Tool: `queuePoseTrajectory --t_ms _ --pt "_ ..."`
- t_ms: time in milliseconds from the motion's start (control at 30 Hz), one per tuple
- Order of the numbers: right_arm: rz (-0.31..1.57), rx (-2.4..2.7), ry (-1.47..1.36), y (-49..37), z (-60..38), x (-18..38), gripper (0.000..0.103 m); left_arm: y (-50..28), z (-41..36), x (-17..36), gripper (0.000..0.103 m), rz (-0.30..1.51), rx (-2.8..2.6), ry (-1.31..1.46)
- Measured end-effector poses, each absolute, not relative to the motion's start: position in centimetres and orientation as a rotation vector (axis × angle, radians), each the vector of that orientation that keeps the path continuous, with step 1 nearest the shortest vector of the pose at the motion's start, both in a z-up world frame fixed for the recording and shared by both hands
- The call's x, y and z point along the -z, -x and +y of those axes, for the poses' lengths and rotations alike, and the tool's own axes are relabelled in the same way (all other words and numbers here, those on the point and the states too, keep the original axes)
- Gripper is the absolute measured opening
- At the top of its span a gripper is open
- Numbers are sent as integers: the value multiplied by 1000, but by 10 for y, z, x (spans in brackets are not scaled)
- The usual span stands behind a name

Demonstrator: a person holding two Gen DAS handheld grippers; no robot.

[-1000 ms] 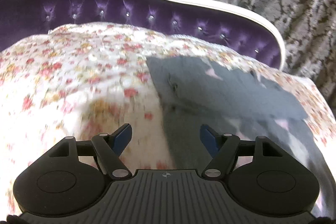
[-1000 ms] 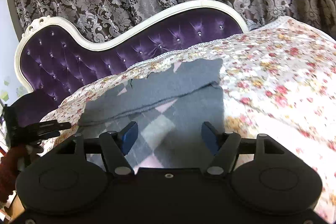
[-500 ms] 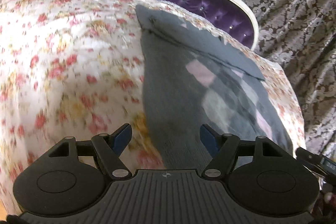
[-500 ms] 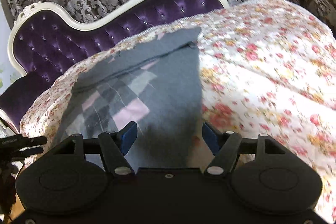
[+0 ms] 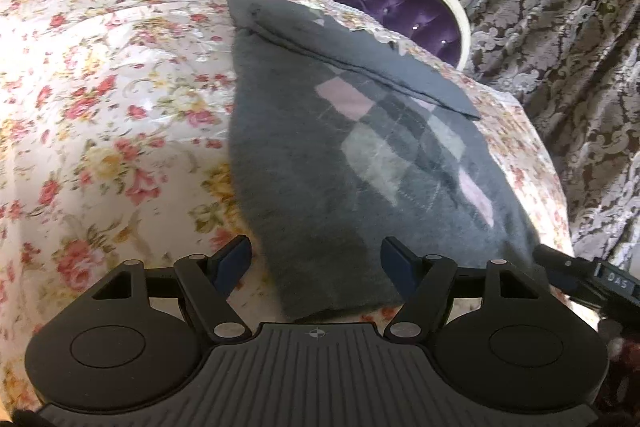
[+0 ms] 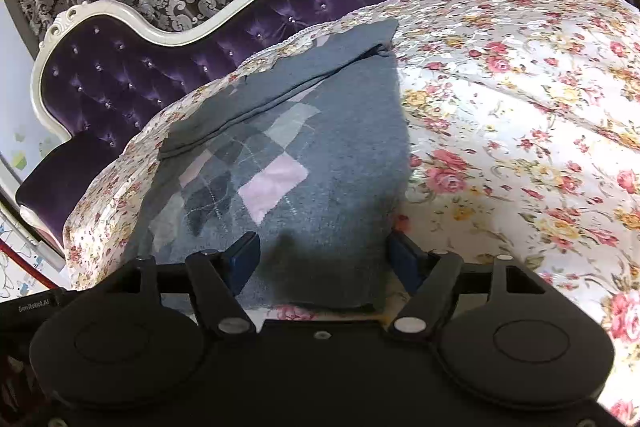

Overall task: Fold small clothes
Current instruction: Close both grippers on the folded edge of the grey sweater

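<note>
While both tools hover at the near hem, I have nothing gripped: my left gripper (image 5: 316, 259) stands wide apart and empty over the near left corner of the grey argyle sweater (image 5: 360, 163), and my right gripper (image 6: 322, 259) is just as wide and empty, straddling the near right corner (image 6: 376, 301). The sweater lies flat on the floral bedspread (image 5: 100, 107), its far edge already turned over in a band (image 6: 280, 87) near the purple tufted headboard (image 6: 120, 79). My worry is the pinch: the knit is soft and sits tight on slippery-looking satin, so closing too deep could catch the bedspread too, while uneven lifting would skew the fold or disturb that far band.
</note>
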State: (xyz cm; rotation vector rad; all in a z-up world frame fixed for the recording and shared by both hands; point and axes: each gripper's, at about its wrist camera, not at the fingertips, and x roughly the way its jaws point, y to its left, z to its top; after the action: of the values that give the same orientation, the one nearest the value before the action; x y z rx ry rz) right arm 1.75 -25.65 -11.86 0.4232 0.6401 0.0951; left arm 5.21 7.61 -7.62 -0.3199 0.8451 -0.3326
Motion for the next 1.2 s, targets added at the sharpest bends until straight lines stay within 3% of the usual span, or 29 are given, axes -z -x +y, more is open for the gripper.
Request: queuePoseTrajectory --t_ms 467,800,867,900,933,967,1033,1200 --pt "614 -137 -500 -27 -255 125 78 -69 63 80 69 827 413 384" --pt "616 -169 -535 -20 -260 126 76 -59 74 82 51 835 440 396" --pt "621 -165 -529 -19 -259 126 67 -60 75 82 34 838 424 386" --pt "626 -159 -524 -19 -259 126 62 -61 75 83 20 844 423 385" --pt "631 -155 -520 -19 -258 126 50 -62 75 83 7 853 426 395" --pt "640 -146 -515 -20 -258 127 32 -62 76 85 7 860 430 410" --pt "660 -118 -503 -21 -258 129 17 -60 77 83 6 842 424 419" --pt "647 -137 -514 -18 -258 119 14 -55 82 54 6 772 439 425"
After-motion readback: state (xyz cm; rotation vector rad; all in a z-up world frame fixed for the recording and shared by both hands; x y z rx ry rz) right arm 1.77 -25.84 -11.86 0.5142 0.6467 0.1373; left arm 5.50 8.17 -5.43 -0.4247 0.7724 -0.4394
